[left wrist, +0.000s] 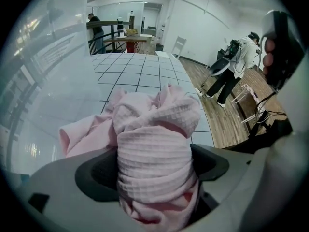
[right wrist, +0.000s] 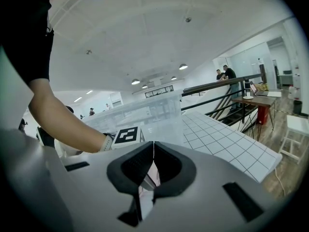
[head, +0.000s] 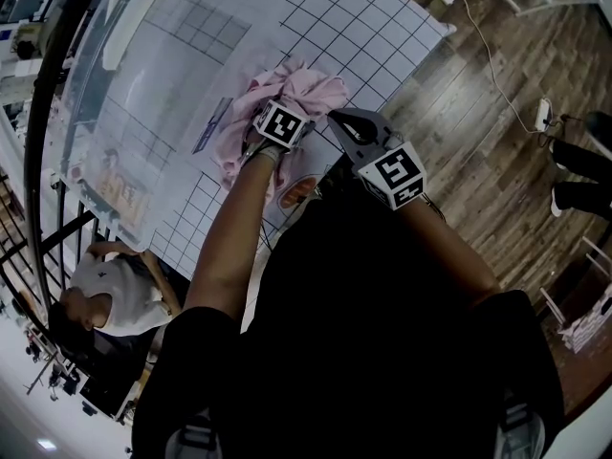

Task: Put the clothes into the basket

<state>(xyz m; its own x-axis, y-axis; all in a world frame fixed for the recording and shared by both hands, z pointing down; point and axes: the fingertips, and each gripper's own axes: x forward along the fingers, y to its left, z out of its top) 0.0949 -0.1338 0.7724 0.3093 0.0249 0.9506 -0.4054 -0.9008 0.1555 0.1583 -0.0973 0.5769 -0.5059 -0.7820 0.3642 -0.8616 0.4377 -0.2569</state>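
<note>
We tag this as the pick-up step. The pink waffle-weave cloth (left wrist: 154, 115) lies bunched on the gridded tabletop (head: 368, 27) at the centre of the head view. It sits just beside the clear plastic bin (head: 105, 94) that fills the upper left, not in it. The left tongs (left wrist: 154, 170) point steeply down and stand spread wide, with a rolled fold of the cloth between them. We read no squeeze on the fabric. The right tongs (right wrist: 153, 151) are pressed together on nothing, just right of the cloth in the head view.

To do it well, we judge:
- Close the left tongs on that thick middle fold, not a loose edge, so the bundle comes up in 1 piece.
- 1 flap trails toward the left of the left gripper view, next to the bin wall, so lift high enough that it clears the rim before carrying toward the upper left.
- Release only once the bundle hangs inside the walls.
- Leave the right tongs clear, or pinch the flap with them if it drags.
- Soft fabric will likely sag and slip, so grip deep.
</note>
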